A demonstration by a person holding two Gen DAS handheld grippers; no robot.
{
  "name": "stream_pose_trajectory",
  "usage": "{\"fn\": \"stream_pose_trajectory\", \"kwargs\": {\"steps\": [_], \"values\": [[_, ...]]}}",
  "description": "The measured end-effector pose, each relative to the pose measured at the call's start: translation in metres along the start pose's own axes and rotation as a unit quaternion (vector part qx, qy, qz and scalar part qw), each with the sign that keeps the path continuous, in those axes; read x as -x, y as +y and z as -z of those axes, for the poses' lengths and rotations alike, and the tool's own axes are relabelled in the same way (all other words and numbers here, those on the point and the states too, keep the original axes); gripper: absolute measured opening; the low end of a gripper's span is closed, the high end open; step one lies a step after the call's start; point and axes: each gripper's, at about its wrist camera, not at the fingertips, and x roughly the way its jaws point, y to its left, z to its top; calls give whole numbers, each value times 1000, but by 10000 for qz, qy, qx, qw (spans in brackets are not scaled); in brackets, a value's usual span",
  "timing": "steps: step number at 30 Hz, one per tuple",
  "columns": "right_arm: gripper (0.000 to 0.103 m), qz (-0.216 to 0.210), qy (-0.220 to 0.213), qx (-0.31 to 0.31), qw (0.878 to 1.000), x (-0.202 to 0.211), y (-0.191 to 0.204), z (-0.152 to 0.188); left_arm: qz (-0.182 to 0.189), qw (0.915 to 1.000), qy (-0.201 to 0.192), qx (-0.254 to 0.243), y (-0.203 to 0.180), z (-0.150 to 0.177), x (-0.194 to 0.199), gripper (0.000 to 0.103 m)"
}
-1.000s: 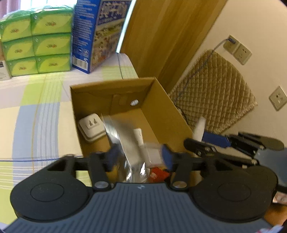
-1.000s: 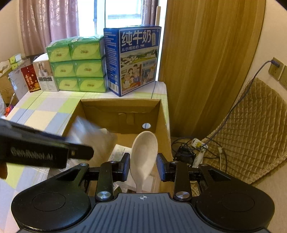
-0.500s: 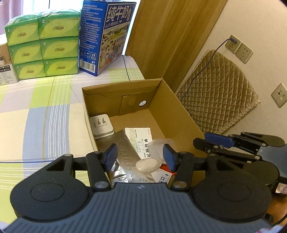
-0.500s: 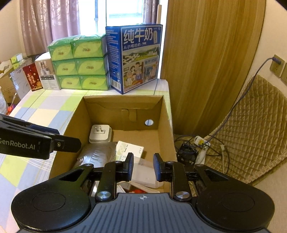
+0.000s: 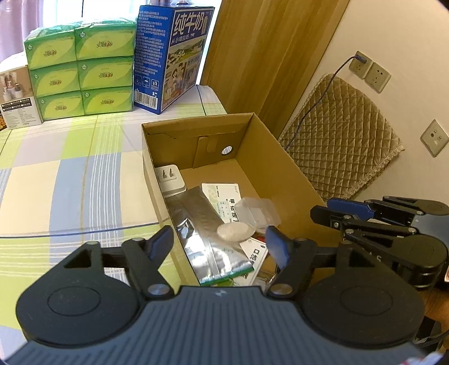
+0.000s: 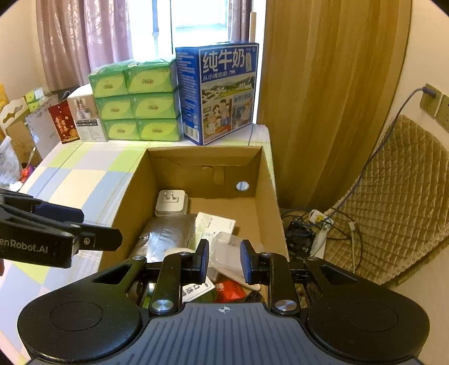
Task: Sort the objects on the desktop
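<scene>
The left wrist camera sits just above the near end of the open cardboard box (image 5: 283, 165), looking down its length and across the tabletop (image 5: 70, 179) toward the far edge, where the green tissue packs (image 5: 81, 75) and the blue milk carton (image 5: 171, 53) stand. It leans rightward, so the wall sockets (image 5: 369, 71) show too.

The right wrist camera hangs close over the same near end of the box (image 6: 269, 179), facing more squarely toward the window (image 6: 196, 16).

Both views share the box interior, the far-edge stack, and each other's fingers (image 5: 345, 207) (image 6: 59, 213) at the frame sides.
</scene>
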Motion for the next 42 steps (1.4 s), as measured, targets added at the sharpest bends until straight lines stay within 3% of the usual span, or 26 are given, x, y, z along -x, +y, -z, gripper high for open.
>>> {"fn": "stream_pose_trajectory", "kwargs": {"steps": [4,8,13,16,20,29,42], "values": [[25,-1,-23,-20,10000,12,0,5,-40,10000,-77,-37,-4,8,14,77],[50,76,-74,-24,9999,23,-1,11,-122,9998,-152,-39,-6,15,25,84],[68,91,-109,-38,9999,36,-3,18,-221,9993,-254,-156,-10,25,38,94],[85,96,-163,-83,9998,44,-4,22,-188,9992,-346,-104,-9,32,47,101],[99,116,-260,-158,9995,56,-7,28,-193,9989,-414,-72,-8,40,58,101],[101,103,-236,-280,9993,81,-7,47,-396,9968,-664,-225,-18,66,86,102],[101,-169,-259,-712,9970,121,1,89,-505,9964,-667,130,-21,108,125,101]]}}
